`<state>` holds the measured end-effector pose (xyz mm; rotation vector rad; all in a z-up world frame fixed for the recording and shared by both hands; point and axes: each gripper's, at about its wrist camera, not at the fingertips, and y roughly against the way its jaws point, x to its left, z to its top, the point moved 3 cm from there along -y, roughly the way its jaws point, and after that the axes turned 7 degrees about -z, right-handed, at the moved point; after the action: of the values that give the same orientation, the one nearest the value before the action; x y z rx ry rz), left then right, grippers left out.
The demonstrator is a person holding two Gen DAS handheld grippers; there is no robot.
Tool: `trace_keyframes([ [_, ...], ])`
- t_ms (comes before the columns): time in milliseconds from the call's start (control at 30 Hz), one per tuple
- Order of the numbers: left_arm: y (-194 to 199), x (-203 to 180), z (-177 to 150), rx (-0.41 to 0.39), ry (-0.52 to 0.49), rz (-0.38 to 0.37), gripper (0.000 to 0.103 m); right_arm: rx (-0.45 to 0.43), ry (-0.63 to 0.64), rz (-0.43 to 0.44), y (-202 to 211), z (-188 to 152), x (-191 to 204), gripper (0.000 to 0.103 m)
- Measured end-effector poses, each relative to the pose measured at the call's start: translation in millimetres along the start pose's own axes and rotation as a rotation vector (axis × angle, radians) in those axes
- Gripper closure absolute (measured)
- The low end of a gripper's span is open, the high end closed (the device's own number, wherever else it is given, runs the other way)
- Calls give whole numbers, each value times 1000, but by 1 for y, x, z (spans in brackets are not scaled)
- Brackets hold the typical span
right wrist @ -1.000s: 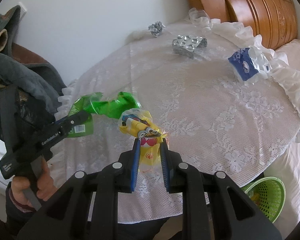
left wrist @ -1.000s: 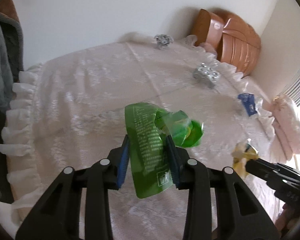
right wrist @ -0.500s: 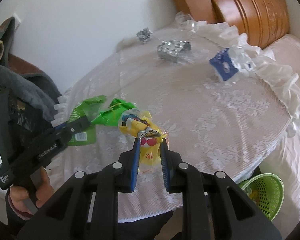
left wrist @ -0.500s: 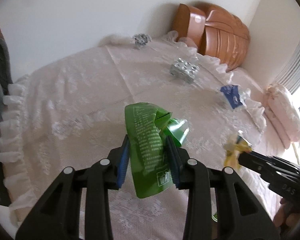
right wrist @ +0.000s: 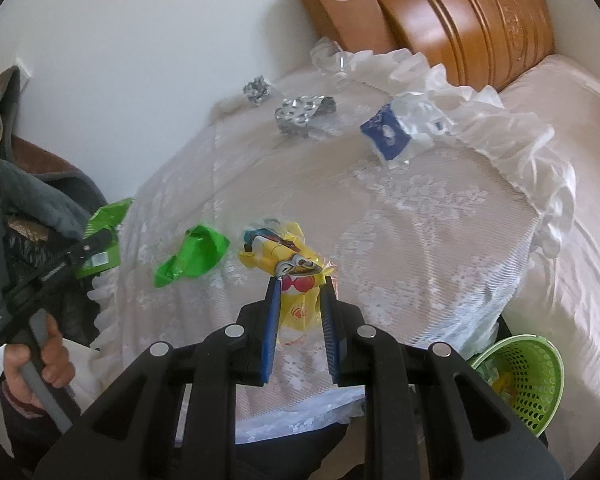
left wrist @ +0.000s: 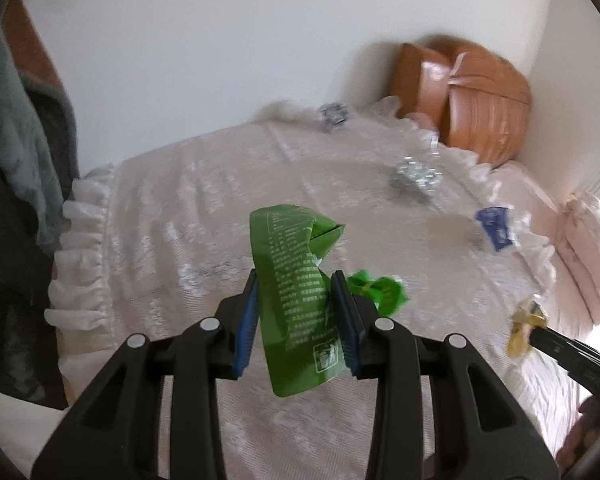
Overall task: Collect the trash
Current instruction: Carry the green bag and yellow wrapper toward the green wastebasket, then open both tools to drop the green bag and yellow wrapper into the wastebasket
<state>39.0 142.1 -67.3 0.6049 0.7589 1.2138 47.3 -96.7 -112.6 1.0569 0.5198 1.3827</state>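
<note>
The left gripper [left wrist: 295, 300] was clamped on a green wrapper [left wrist: 296, 292], which stood up between its blue pads above the lace tablecloth [left wrist: 180, 220], and the right gripper [right wrist: 299, 300] was likewise closed on a yellow snack packet [right wrist: 288, 260] held just over the cloth. Neither piece had reached the green basket [right wrist: 528, 376], which sat low to the right of the right gripper, off the table's edge, with some scraps already inside, so the collecting looked partly done. Left on the table were a second crumpled green wrapper [right wrist: 194, 256] just to the left of the right gripper's tips, and, well ahead of both grippers, a foil blister pack [right wrist: 302, 114], a small foil ball [right wrist: 256, 89], a blue-and-clear tissue packet [right wrist: 396, 136] and a piece of clear plastic [right wrist: 328, 54] at the far edge by the wooden headboard [right wrist: 460, 20]. In the left wrist view the far pieces were smeared by motion blur and hard to read, and the basket was out of view there. The right gripper showed only as a dark bar at that view's right edge. What lay in the basket was too small to name, and the floor below the table was hidden.
</note>
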Motion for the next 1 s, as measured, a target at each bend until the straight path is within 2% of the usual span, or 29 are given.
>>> trace_keyframes([
  [167,9,-37,-3,12,-36,-102,68,-26,-18,-22,12,-6,-10,82],
  [300,8,-84,-11,40,-138,-192,68,-57,-57,-72,32,-18,-33,82],
  [400,4,-129,-18,70,-213,-288,68,-72,-101,-148,53,-36,-64,82],
  [533,-7,-186,-31,127,-279,-407,68,-62,-201,-275,79,-74,-123,82],
  [733,-13,-263,-59,184,-401,-519,68,-8,-322,-360,80,-116,-187,80],
  [767,-14,-275,-63,198,-416,-536,68,2,-338,-373,76,-122,-198,77],
  [833,-16,-291,-70,211,-438,-552,68,25,-365,-383,67,-131,-216,51],
  [867,-16,-300,-75,219,-455,-559,68,40,-380,-390,61,-137,-225,25],
  [900,-16,-305,-77,223,-464,-561,68,46,-389,-400,58,-140,-231,15],
  [1000,-18,-323,-87,242,-498,-569,68,89,-410,-413,47,-150,-251,12],
])
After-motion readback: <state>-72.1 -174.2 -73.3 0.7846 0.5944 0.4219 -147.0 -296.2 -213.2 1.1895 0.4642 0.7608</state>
